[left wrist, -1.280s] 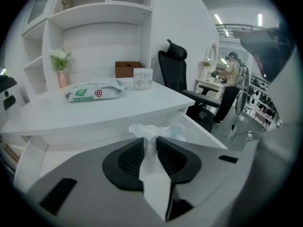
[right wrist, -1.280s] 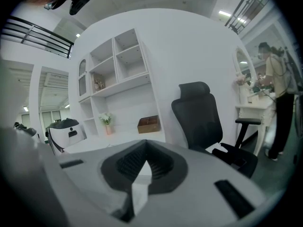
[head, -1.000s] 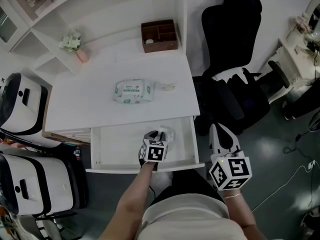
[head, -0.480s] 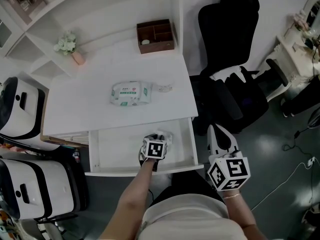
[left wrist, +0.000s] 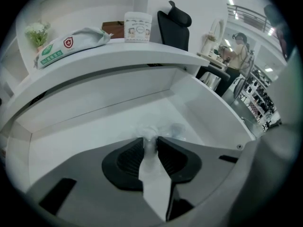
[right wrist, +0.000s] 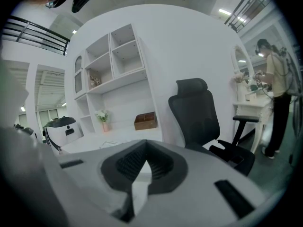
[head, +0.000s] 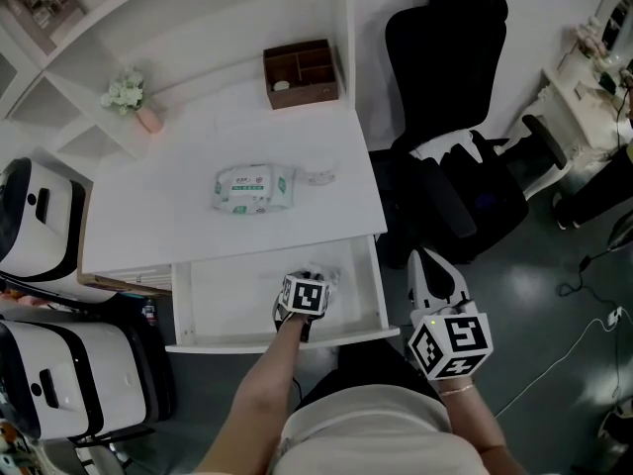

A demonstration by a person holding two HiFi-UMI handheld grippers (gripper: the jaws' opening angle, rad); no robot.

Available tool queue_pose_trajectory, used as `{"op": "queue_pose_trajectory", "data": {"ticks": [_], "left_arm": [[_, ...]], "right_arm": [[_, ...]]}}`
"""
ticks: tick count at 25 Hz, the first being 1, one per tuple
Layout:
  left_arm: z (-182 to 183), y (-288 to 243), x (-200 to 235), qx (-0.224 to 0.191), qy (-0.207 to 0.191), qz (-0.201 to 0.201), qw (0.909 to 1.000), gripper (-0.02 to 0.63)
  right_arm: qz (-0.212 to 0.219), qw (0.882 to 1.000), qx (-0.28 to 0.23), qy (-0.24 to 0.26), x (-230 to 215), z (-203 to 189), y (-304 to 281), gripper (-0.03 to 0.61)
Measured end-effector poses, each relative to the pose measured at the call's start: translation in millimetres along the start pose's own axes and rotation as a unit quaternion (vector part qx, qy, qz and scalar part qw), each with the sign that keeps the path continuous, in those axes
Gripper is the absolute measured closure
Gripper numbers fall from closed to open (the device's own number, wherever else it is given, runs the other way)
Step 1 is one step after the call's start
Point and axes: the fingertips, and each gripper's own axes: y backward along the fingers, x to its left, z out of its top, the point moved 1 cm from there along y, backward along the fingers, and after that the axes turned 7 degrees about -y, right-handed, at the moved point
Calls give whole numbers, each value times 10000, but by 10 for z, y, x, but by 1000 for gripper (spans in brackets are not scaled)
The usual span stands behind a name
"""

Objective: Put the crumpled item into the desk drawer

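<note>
The crumpled item (head: 325, 274), a small pale see-through wad, is inside the open white desk drawer (head: 227, 300), near its right side. My left gripper (head: 316, 278) reaches into the drawer from the front and is shut on the wad. In the left gripper view the crumpled item (left wrist: 156, 131) is pinched between the tips of the left gripper (left wrist: 150, 140), just above the drawer floor (left wrist: 94, 126). My right gripper (head: 433, 268) hangs outside the drawer's right front corner; in its own view the right gripper (right wrist: 144, 148) is shut with nothing in it.
On the white desk top (head: 168, 216) lie a pack of wet wipes (head: 254, 186) and a small wrapper (head: 318, 177). A brown wooden box (head: 301, 72) and a flower vase (head: 131, 99) stand at the back. A black office chair (head: 450, 127) stands right of the desk, white machines (head: 40, 221) at the left.
The left gripper stays in the drawer, still closed on the crumpled item, which shows a little less past the marker cube. The right gripper has hardly moved.
</note>
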Motion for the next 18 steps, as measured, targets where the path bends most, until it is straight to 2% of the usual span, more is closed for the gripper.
{"op": "queue_pose_trajectory", "data": {"ticks": [10,18], "left_arm": [[-16,-69,16,107,36,-3,9999,505],[-9,-93,56,118,264,-17,9996,471]], "right_arm": [[-43,10000,62,-10,-73,-17,-18,577],[-10,10000,91,-4,-87,-17,-43,577]]}}
